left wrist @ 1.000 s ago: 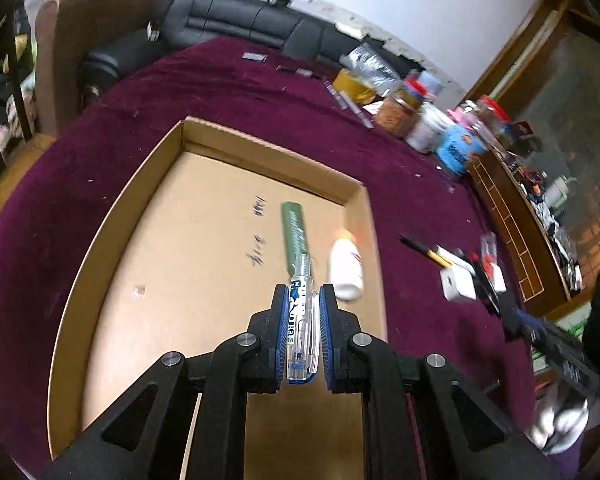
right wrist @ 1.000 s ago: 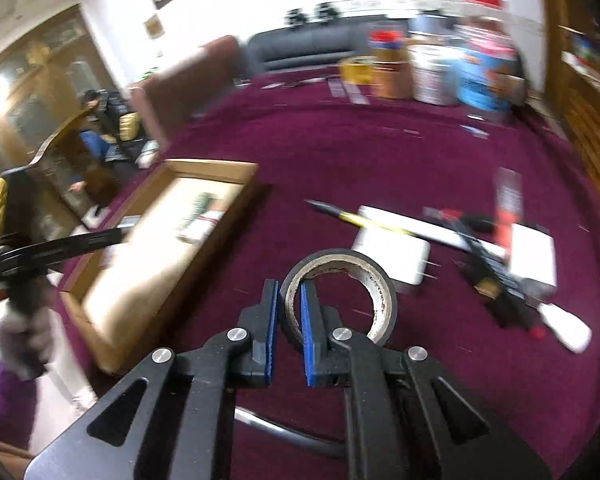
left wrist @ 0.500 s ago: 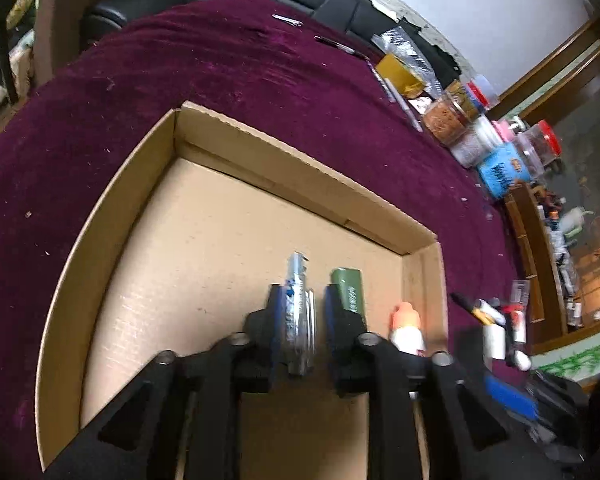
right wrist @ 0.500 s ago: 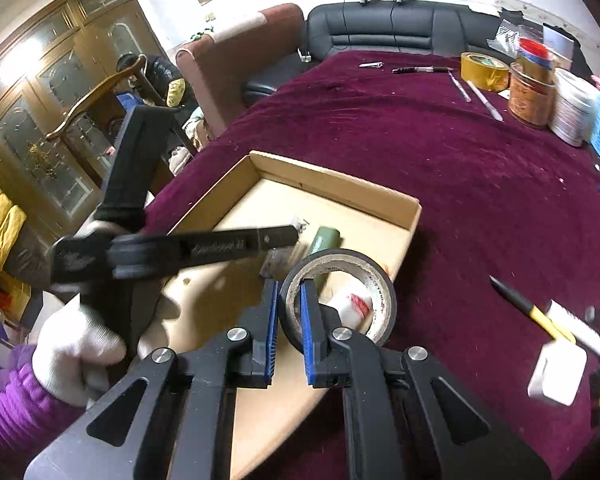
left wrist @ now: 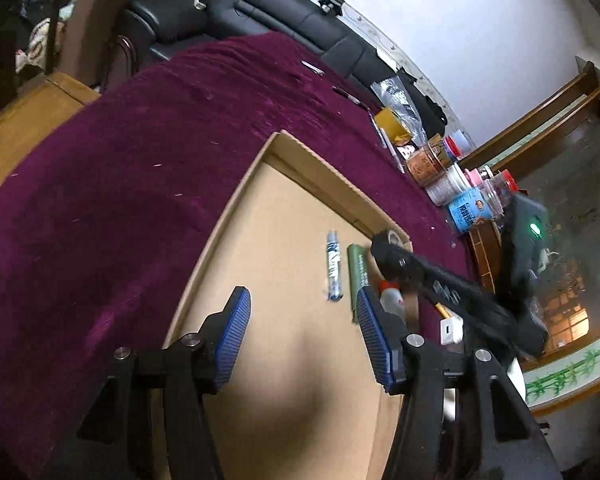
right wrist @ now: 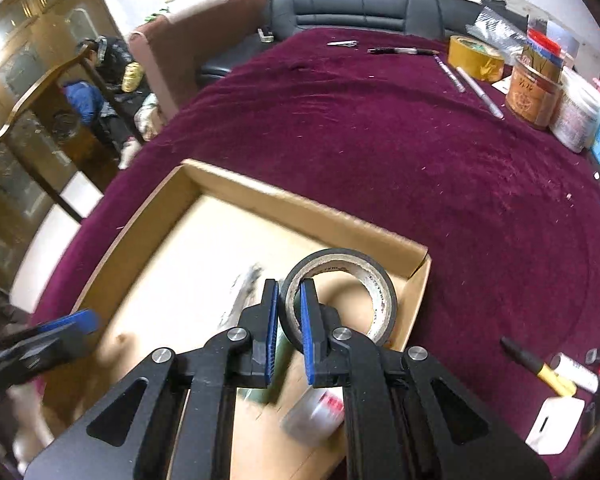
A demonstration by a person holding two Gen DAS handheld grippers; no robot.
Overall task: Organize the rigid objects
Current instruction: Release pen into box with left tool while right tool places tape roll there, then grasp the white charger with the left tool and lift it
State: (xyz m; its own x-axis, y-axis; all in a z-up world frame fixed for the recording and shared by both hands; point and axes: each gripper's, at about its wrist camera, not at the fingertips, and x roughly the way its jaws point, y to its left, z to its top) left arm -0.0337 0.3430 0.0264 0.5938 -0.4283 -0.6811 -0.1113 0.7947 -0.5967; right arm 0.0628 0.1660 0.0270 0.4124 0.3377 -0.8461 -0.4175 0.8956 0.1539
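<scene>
A shallow cardboard tray (left wrist: 236,208) lies on the purple tablecloth. In it lie a clear tube with blue print (left wrist: 333,266), a green stick (left wrist: 358,270) and a white bottle with a red cap (left wrist: 392,300). My left gripper (left wrist: 302,296) hovers over the tray's near part; its jaws are opening, with nothing between them. My right gripper (right wrist: 289,286) is shut on the wall of a black tape roll (right wrist: 384,292), held upright over the tray's far right corner (right wrist: 416,264). The white bottle (right wrist: 320,408) shows blurred below it.
On the cloth right of the tray lie a yellow-black pencil (right wrist: 536,366) and a white charger (right wrist: 556,424). Jars (right wrist: 534,92), a yellow tape roll (right wrist: 476,58) and pens (right wrist: 480,92) stand at the far right. A black sofa (right wrist: 360,8) is behind the table.
The left gripper let go of the clear tube, which now lies in the tray, and drew back with its jaws spreading. The right gripper carried the tape roll from the cloth to over the tray.
</scene>
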